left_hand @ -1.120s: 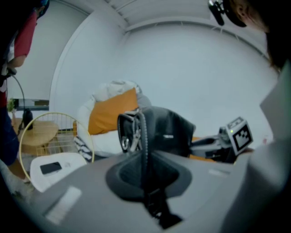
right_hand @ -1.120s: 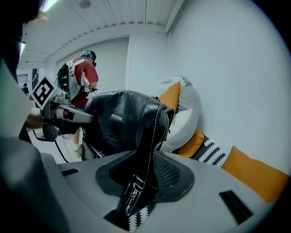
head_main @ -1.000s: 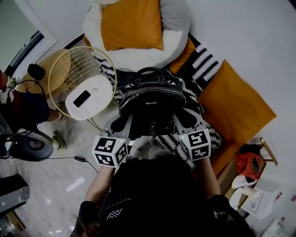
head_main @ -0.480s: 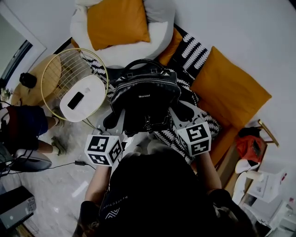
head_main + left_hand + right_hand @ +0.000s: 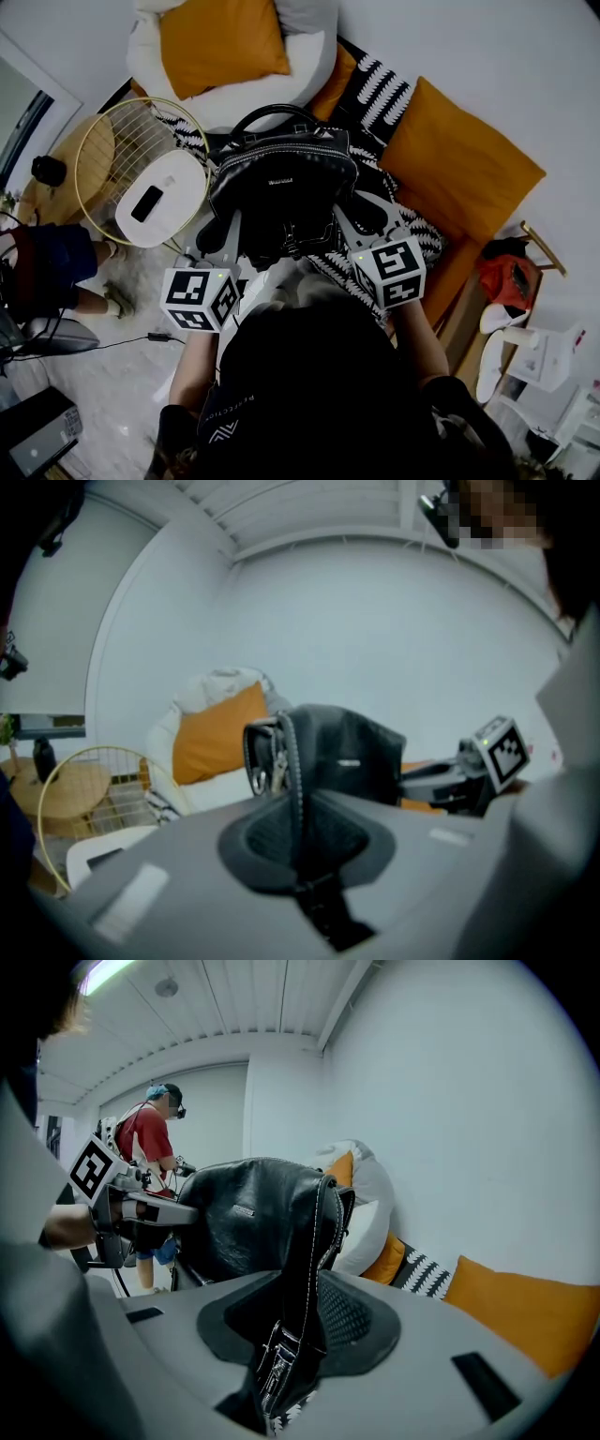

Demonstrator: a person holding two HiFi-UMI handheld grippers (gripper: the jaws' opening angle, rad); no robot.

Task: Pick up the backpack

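A black leather backpack (image 5: 281, 183) with a top handle hangs between my two grippers, above a black-and-white patterned cover (image 5: 380, 94). My left gripper (image 5: 223, 236) is shut on the bag's left side. In the left gripper view a stitched edge of the backpack (image 5: 347, 761) is pinched between the left gripper's (image 5: 298, 832) jaws. My right gripper (image 5: 361, 217) is shut on the bag's right side. In the right gripper view a buckled side strap (image 5: 286, 1354) of the backpack (image 5: 248, 1218) runs through the right gripper's (image 5: 305, 1321) jaws. The bag's underside is hidden.
A gold wire basket table (image 5: 98, 150) holding a white device (image 5: 159, 197) stands to the left. Orange cushions (image 5: 459, 169) lie on the sofa to the right and on a white beanbag (image 5: 150, 66) behind. A person in a red shirt (image 5: 150, 1143) stands at the left.
Both grippers have risen a little with the backpack held between them, and it now sits higher and further left in the head view.
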